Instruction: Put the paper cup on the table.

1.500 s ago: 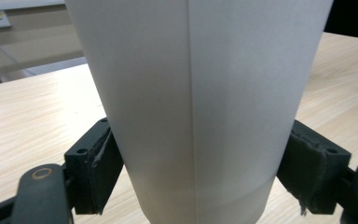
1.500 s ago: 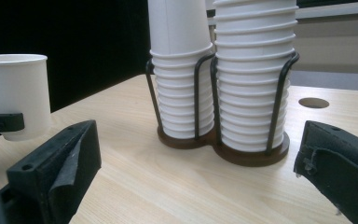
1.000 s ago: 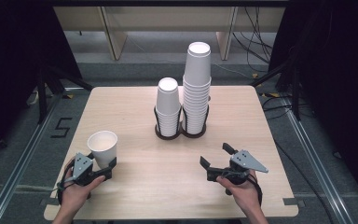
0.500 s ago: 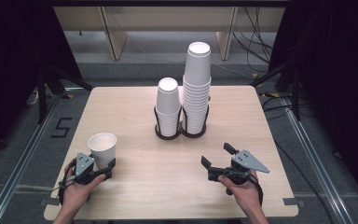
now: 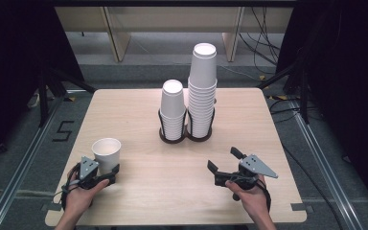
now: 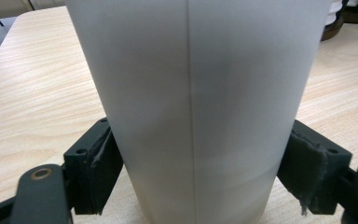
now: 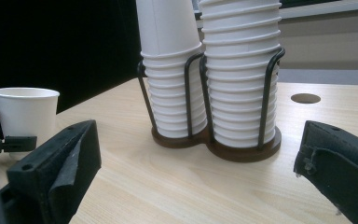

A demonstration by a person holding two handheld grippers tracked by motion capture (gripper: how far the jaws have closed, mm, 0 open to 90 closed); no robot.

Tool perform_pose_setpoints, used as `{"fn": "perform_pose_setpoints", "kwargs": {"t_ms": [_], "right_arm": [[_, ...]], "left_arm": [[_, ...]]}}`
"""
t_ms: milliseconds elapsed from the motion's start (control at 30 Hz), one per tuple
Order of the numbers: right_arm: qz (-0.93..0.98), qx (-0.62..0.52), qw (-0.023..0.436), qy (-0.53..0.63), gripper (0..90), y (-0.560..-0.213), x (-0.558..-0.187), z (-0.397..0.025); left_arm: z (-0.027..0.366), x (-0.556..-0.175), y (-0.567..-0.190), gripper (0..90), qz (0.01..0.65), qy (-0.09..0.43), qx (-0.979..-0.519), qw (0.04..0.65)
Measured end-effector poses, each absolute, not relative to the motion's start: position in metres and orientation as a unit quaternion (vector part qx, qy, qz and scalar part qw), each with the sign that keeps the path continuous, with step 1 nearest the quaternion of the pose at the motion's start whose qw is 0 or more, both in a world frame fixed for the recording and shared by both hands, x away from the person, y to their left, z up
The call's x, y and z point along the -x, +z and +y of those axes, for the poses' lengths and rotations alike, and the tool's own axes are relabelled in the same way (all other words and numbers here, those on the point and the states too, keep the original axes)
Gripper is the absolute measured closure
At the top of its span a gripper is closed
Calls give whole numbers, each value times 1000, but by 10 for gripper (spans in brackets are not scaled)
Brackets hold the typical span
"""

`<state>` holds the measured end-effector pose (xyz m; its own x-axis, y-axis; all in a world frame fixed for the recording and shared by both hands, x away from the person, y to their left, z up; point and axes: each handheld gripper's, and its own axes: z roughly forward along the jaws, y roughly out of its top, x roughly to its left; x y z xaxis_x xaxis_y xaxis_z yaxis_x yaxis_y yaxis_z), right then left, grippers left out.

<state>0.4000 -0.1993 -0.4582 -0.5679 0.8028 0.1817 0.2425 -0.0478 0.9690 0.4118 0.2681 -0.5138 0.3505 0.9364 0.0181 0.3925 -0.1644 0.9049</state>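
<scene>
A single white paper cup stands upright near the table's front left corner. My left gripper is shut on its lower wall; in the left gripper view the cup sits between both pads, which touch its sides. My right gripper rests open at the front right with nothing between its jaws. In the right gripper view its own gripper faces the cup stacks, with the single cup off to the left.
A black wire holder at the table's middle carries a short stack and a taller stack of white cups. A round hole in the tabletop lies behind it. Bare wood separates the two grippers.
The left gripper and its cup have shifted slightly toward the front edge and lower. The right gripper has barely moved.
</scene>
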Motion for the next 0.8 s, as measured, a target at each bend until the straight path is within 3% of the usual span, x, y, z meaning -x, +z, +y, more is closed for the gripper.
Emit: {"fn": "perform_pose_setpoints", "kwargs": {"t_ms": [267, 800], "right_arm": [[649, -403, 236, 601, 4, -459, -400, -199], [647, -407, 238, 599, 4, -459, -402, -201]], "left_arm": [[269, -411, -513, 193, 475, 306, -698, 439], [274, -396, -509, 0, 462, 302, -697, 458]]}}
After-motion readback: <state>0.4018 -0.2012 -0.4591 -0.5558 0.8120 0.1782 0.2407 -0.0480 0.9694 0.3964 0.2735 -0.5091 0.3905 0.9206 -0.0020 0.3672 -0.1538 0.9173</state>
